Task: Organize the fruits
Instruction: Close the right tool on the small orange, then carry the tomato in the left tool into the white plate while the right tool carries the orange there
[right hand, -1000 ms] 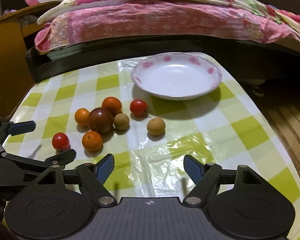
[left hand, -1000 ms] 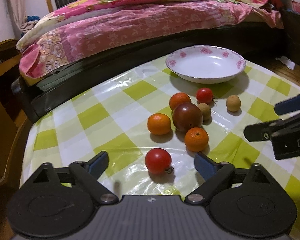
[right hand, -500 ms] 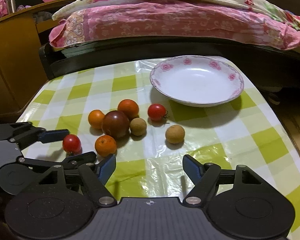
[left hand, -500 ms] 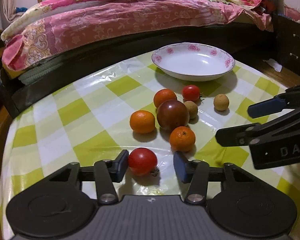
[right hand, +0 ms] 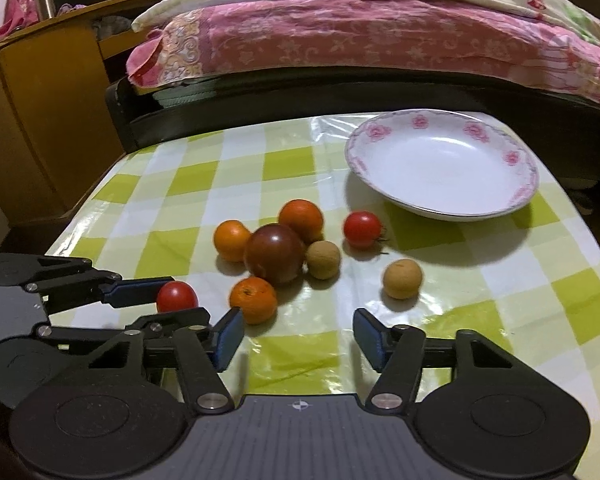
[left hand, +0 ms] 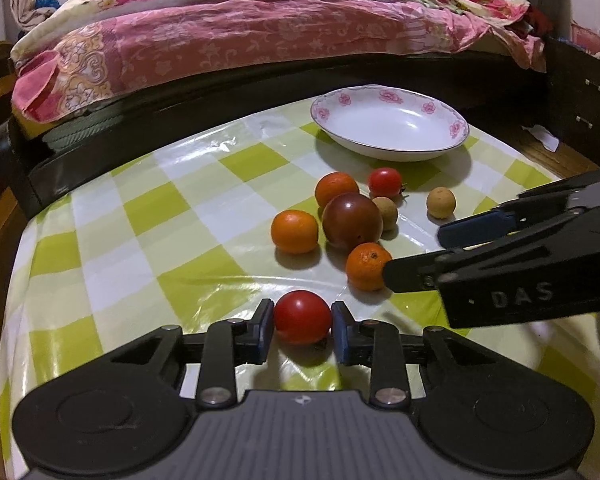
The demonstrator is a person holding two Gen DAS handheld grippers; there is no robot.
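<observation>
Left tool clenched on red tomato, lower centre of left wrist view, fruit at counter level. Right tool released, holding nothing, lower centre of right wrist view. Plate at upper right bare. Seven other fruits clustered mid-frame, including dark plum. Judged barely begun: nothing plated, all eight pending.

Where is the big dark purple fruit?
In the left wrist view, the big dark purple round fruit sits mid-table among three small oranges, touching a small tan fruit.
</observation>
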